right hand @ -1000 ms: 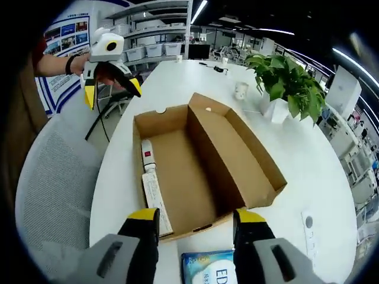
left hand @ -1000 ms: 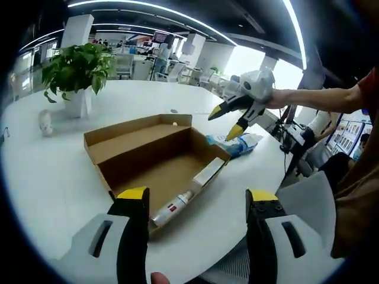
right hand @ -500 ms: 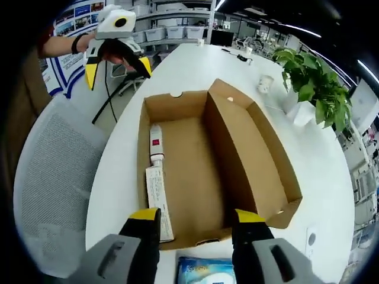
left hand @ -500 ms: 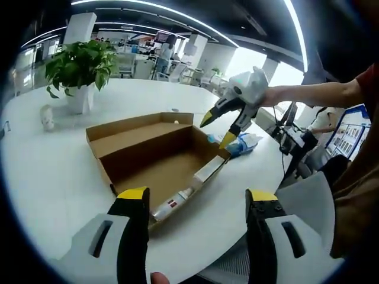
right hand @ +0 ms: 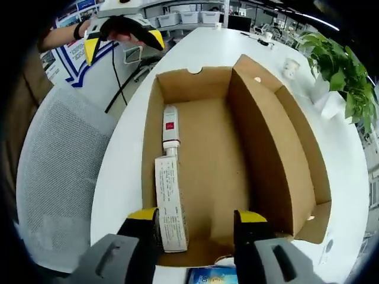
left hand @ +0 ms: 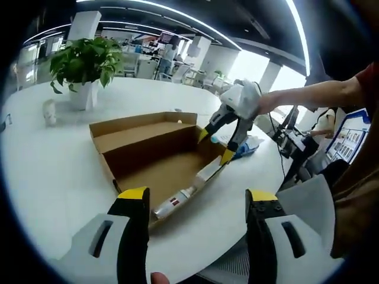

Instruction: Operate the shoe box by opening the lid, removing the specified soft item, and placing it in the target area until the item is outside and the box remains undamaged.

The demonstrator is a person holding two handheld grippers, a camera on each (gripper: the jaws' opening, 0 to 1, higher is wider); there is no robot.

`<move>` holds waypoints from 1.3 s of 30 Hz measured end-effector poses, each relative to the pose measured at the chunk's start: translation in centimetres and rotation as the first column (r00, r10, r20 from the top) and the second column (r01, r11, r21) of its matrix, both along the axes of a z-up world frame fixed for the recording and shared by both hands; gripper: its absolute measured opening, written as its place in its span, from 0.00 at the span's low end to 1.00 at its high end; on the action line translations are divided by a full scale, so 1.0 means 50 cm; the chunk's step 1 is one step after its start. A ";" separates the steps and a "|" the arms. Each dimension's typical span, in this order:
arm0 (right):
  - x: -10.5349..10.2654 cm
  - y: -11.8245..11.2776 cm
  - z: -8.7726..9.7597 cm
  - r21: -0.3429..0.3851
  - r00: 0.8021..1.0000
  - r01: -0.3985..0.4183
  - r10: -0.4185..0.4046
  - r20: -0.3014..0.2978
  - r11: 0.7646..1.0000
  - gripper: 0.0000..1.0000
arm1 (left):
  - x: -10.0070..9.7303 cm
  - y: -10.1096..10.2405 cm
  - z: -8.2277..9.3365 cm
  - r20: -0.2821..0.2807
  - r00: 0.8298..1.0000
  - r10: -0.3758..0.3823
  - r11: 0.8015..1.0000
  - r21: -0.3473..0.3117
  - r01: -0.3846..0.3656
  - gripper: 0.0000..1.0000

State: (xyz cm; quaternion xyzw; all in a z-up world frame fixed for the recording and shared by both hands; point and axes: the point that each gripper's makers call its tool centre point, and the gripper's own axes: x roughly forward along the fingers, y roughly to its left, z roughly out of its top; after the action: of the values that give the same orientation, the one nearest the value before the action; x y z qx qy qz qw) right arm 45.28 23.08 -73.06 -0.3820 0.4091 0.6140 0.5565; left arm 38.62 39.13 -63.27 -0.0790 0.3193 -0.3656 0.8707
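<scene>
A potted plant (left hand: 84, 66) stands near the table's (left hand: 53, 171) far edge, a small white cup (left hand: 50, 112) just beside it. A mesh chair (right hand: 53, 177) sits against the table's near edge. Shelves with bins (right hand: 189, 15) line the room beyond the table.
</scene>
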 end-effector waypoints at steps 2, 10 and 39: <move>-0.002 0.000 -0.008 -0.014 1.000 -0.022 0.022 0.002 1.000 0.43 | 0.001 0.002 -0.003 -0.004 1.000 0.003 1.000 -0.003 -0.003 0.65; 0.028 0.001 -0.009 0.000 1.000 -0.024 0.024 0.013 1.000 0.52 | 0.007 -0.003 -0.006 -0.007 1.000 0.006 1.000 -0.013 -0.006 0.65; -0.007 0.027 -0.051 -0.084 0.993 -0.114 0.117 0.025 0.990 0.27 | 0.016 0.000 -0.004 -0.001 1.000 0.016 0.999 -0.040 -0.016 0.64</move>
State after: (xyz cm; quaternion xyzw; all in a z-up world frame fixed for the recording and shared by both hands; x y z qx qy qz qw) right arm 44.91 24.44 -75.60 -0.4367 0.4031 0.6221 0.5097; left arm 39.41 39.11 -63.49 -0.0991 0.3116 -0.3648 0.8718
